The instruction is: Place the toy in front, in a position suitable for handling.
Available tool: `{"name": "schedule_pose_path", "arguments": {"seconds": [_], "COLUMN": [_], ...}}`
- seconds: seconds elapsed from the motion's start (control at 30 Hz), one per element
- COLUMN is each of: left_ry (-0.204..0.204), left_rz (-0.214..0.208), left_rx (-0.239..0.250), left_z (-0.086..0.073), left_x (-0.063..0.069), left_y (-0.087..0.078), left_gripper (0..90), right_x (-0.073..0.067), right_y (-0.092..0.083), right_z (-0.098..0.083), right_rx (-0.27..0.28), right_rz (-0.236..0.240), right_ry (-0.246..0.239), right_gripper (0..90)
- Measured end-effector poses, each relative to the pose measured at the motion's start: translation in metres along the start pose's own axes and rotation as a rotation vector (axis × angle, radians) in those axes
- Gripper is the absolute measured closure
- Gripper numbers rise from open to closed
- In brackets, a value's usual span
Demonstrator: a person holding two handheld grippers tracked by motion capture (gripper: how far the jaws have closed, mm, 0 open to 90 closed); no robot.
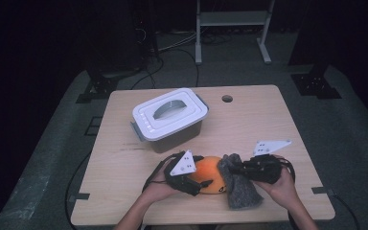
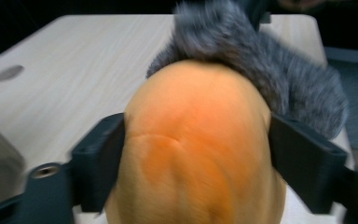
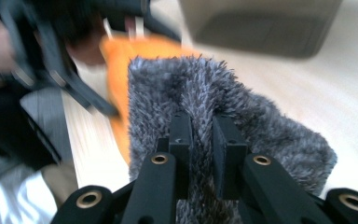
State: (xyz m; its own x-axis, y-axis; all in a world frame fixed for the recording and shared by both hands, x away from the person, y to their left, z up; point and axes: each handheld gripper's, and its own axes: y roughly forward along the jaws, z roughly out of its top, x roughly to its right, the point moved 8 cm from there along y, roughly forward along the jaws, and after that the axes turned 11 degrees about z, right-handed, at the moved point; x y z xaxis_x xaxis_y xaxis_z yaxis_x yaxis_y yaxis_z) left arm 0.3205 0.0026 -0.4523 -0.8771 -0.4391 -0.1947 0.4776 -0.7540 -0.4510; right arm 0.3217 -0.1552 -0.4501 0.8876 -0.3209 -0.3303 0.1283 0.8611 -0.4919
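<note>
An orange rounded soft thing (image 1: 210, 172) (image 2: 196, 116) lies near the table's front edge. My left gripper (image 1: 202, 178) (image 2: 198, 140) has a jaw on each side of it, both touching, shut on it. Against its right side lies a grey furry cloth (image 1: 242, 191) (image 2: 261, 60) (image 3: 261, 126). My right gripper (image 1: 235, 167) (image 3: 203, 123) comes in from the right and is shut on a fold of that fur, which stands up between its narrow jaws. In the right gripper view, the orange thing (image 3: 135, 51) shows behind the cloth.
A grey box with a white handled lid (image 1: 170, 120) stands behind the grippers, left of centre. The wooden table (image 1: 268, 120) has a round hole (image 1: 227, 98) near its far edge. Cables and a metal stand are on the floor beyond.
</note>
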Motion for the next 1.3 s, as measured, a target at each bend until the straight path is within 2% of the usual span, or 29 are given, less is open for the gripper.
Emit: {"name": "schedule_pose_path", "arguments": {"seconds": [0.07, 0.13, 0.2, 0.3, 0.37, 0.5, 0.57, 0.63, 0.73, 0.83, 0.9, 0.93, 1.03, 1.1, 1.17, 1.23, 1.27, 1.3], "left_ry": [-0.031, -0.036, -0.034, -0.021, -0.025, -0.041, -0.04, -0.03, -0.022, -0.021, -0.036, -0.029, 0.011, 0.056, 0.101, 0.074, 0.037, 0.019], "left_rz": [-0.022, -0.029, -0.056, -0.056, -0.052, -0.063, -0.063, -0.064, -0.065, -0.063, -0.058, -0.058, -0.011, 0.032, 0.063, 0.046, 0.027, 0.016], "left_rx": [-0.002, -0.029, -0.073, -0.073, -0.085, -0.077, -0.085, -0.088, -0.092, -0.108, -0.131, -0.125, -0.091, -0.058, -0.029, -0.053, -0.072, -0.07], "left_z": [0.002, 0.0, -0.008, -0.013, -0.014, -0.016, -0.016, -0.015, -0.014, -0.013, -0.012, -0.012, -0.006, 0.001, 0.006, 0.002, -0.001, -0.001], "left_x": [-0.001, -0.002, 0.0, 0.001, -0.001, -0.001, -0.001, 0.0, 0.002, 0.002, 0.002, 0.002, 0.0, -0.002, -0.003, -0.004, -0.004, -0.004], "left_y": [-0.003, -0.003, 0.0, -0.001, -0.002, -0.004, -0.004, -0.005, -0.005, -0.003, 0.001, 0.002, 0.0, -0.001, 0.0, 0.003, 0.005, 0.005], "left_gripper": [14.3, 13.0, 15.7, 21.9, 22.5, 23.3, 23.2, 23.1, 20.9, 13.8, 9.7, 10.7, 29.7, 33.4, 33.4, 29.1, 24.5, 19.1], "right_x": [-0.004, -0.011, -0.015, -0.014, -0.01, 0.002, 0.001, -0.005, -0.013, -0.015, -0.015, -0.014, -0.012, -0.009, -0.007, -0.004, -0.003, -0.002], "right_y": [0.007, 0.011, 0.012, 0.011, 0.008, 0.002, 0.001, 0.0, 0.003, 0.011, 0.013, 0.012, 0.009, 0.004, 0.001, 0.001, 0.003, 0.006], "right_z": [-0.004, -0.003, -0.003, -0.006, -0.01, -0.019, -0.017, -0.008, 0.001, -0.002, -0.005, -0.004, -0.003, 0.001, 0.004, 0.004, 0.002, -0.001], "right_rx": [-0.01, -0.024, -0.036, -0.041, -0.054, -0.066, -0.047, -0.023, 0.005, -0.018, -0.023, -0.023, -0.015, 0.006, 0.019, 0.022, 0.011, -0.005], "right_rz": [0.043, 0.073, 0.071, 0.078, 0.075, 0.052, 0.051, 0.045, 0.06, 0.076, 0.088, 0.084, 0.057, 0.039, 0.022, 0.013, 0.01, 0.009], "right_ry": [0.004, -0.015, -0.029, -0.025, -0.014, 0.043, 0.042, 0.016, -0.009, -0.009, -0.003, -0.004, -0.002, -0.006, -0.006, -0.001, 0.0, 0.0], "right_gripper": [78.9, 78.7, 78.7, 78.7, 78.6, 78.6, 78.8, 78.9, 78.7, 78.7, 78.7, 78.7, 79.1, 79.4, 79.5, 79.5, 79.6, 79.5]}}
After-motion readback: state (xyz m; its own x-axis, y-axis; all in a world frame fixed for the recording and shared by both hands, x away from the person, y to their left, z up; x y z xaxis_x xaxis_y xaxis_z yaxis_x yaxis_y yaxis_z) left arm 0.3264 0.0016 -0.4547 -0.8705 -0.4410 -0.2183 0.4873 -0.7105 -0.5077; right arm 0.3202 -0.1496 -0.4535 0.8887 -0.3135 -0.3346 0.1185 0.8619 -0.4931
